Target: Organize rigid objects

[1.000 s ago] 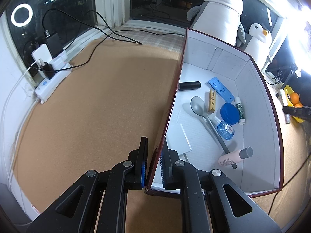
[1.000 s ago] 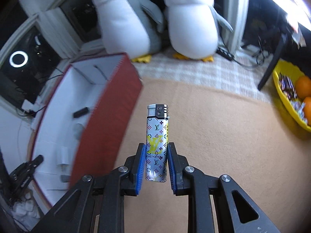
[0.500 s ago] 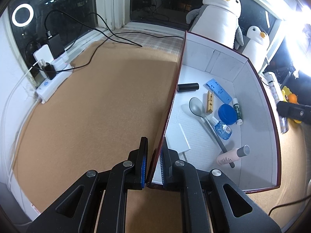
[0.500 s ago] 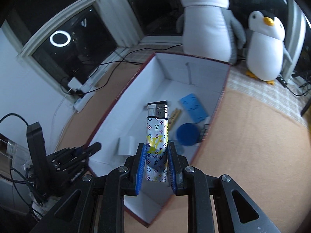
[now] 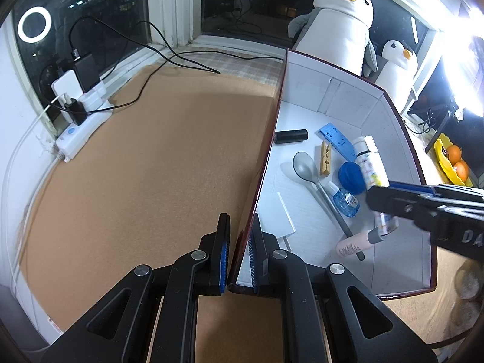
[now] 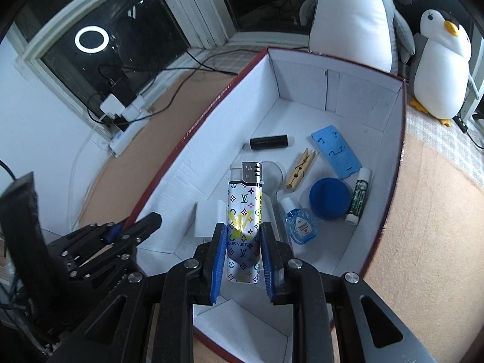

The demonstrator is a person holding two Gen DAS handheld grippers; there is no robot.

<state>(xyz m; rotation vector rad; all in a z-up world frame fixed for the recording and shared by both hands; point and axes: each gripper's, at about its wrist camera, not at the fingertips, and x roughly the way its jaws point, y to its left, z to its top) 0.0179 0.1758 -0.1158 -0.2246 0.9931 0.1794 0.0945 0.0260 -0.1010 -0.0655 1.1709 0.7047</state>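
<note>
Right gripper clamped on patterned lighter, held upright over open box interior — positioned for drop among sorted items. Left gripper pinched shut on box wall — apparently steadying box.

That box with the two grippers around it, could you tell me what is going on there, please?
A person is sorting small items into the white-lined box. The left gripper is shut on the box's near wall, steadying it. The right gripper holds a patterned lighter above the box interior, not yet released. Already inside lie a spoon, clothespin, blue cap, lip balm, eye drops and a black tube.
</note>
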